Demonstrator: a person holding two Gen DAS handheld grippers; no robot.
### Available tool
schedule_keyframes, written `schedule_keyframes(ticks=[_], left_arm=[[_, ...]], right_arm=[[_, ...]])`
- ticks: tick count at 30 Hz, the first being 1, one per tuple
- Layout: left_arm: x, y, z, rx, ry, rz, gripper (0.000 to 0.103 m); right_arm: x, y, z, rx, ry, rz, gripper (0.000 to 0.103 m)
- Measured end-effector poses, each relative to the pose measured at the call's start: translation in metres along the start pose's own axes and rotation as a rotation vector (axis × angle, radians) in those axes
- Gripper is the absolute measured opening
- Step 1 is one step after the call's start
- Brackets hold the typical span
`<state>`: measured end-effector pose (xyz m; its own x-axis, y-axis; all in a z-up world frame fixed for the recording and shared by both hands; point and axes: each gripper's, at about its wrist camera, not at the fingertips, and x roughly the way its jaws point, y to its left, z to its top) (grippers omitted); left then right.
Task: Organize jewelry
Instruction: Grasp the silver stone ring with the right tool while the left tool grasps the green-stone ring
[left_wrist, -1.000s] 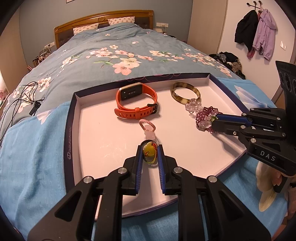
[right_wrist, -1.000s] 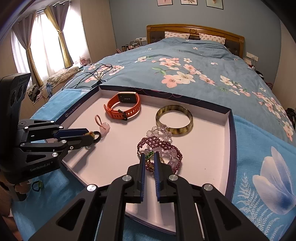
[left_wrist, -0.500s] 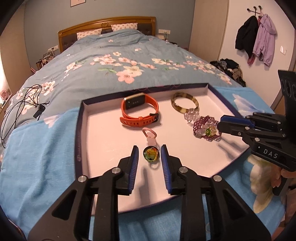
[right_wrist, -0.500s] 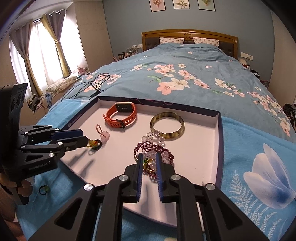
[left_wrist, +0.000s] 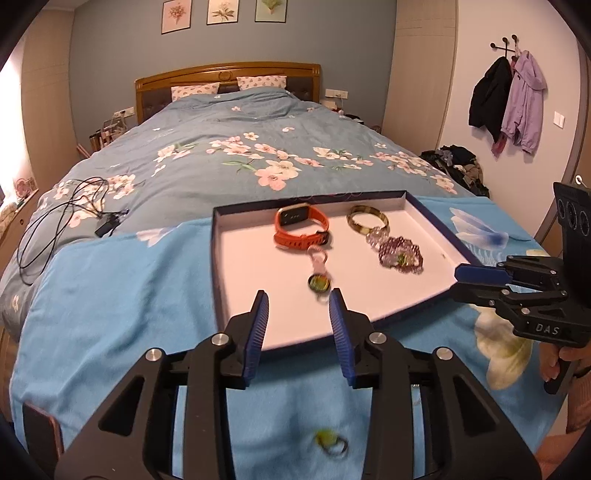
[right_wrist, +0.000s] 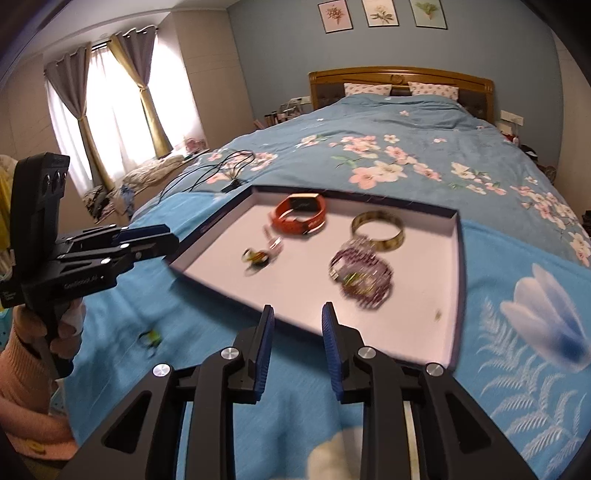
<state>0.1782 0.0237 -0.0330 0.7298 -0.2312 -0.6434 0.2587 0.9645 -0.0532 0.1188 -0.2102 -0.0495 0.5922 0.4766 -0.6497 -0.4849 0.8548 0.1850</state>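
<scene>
A shallow white tray with a dark rim (left_wrist: 236, 266) (right_wrist: 456, 280) lies on the blue blanket. In it are an orange watch (left_wrist: 301, 227) (right_wrist: 300, 216), a tortoiseshell bangle (left_wrist: 367, 219) (right_wrist: 376, 229), a purple beaded bracelet (left_wrist: 400, 254) (right_wrist: 364, 275), and a pink-looped yellow-green charm (left_wrist: 318, 282) (right_wrist: 256, 255). My left gripper (left_wrist: 299, 314) is open and empty, just short of the tray's near edge. My right gripper (right_wrist: 297, 328) is open and empty, also short of the tray. A small yellow ring (left_wrist: 330, 441) (right_wrist: 151, 338) lies on the blanket outside the tray.
The bed with a floral duvet (left_wrist: 258, 155) stretches beyond the tray. A black cable (left_wrist: 55, 221) lies on its left side. Jackets (left_wrist: 509, 99) hang on the right wall. Curtained windows (right_wrist: 110, 110) are at the left.
Both grippers have let go of their pieces, opened wide and pulled back from the tray. The charm and the beaded bracelet now lie in the tray.
</scene>
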Motion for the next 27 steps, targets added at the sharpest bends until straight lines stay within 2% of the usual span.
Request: schedule_keyframes(ticks=[3, 13, 27], left_arm=[[-0.011, 0.003, -0.014, 0.002, 0.005, 0.007, 0.036], [-0.03, 0.007, -0.058, -0.017, 0.045, 0.008, 0.037], [-0.03, -0.005, -0.074, -0.021, 0.078, -0.022, 0.037]], right_arm=[[-0.001, 0.011, -0.011, -0.008, 0.016, 0.026, 0.03], [0.01, 0.047, -0.037, -0.041, 0.095, 0.093, 0.031], [0.016, 0.062, -0.04, -0.041, 0.124, 0.082, 0.032]])
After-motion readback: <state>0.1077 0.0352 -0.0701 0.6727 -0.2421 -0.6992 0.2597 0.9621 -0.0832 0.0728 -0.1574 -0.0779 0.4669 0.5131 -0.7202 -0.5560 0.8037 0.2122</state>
